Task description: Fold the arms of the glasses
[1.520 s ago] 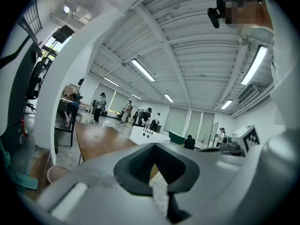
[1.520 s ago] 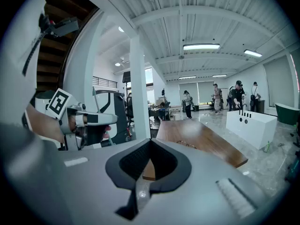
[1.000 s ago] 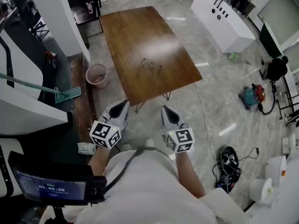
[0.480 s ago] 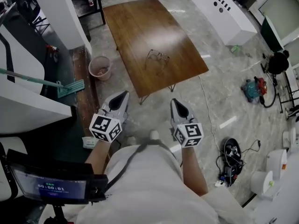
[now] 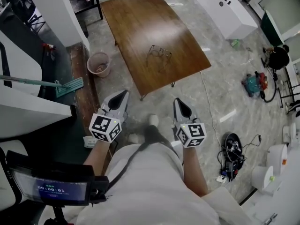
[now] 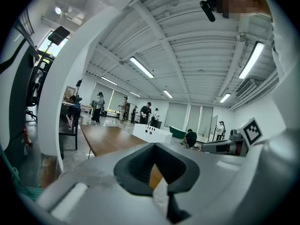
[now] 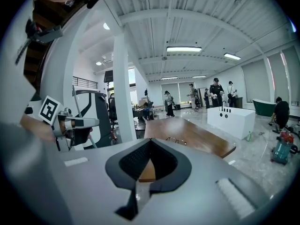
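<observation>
Thin wire glasses (image 5: 159,53) lie, arms seemingly unfolded, near the middle of the brown wooden worktop (image 5: 136,18), well apart from the left tool (image 5: 123,95) and right tool (image 5: 180,103), both hanging short of its near edge with jaws closed on nothing; the step in hand looks like the approach, best done by steadying the frame's front with one tool while the other eases an arm inward near its tip, since so light a frame may skid. The tools' cubes bear only square markers; the screen (image 5: 51,190) at lower left shows digits too blurred to read; no brand shows.
</observation>
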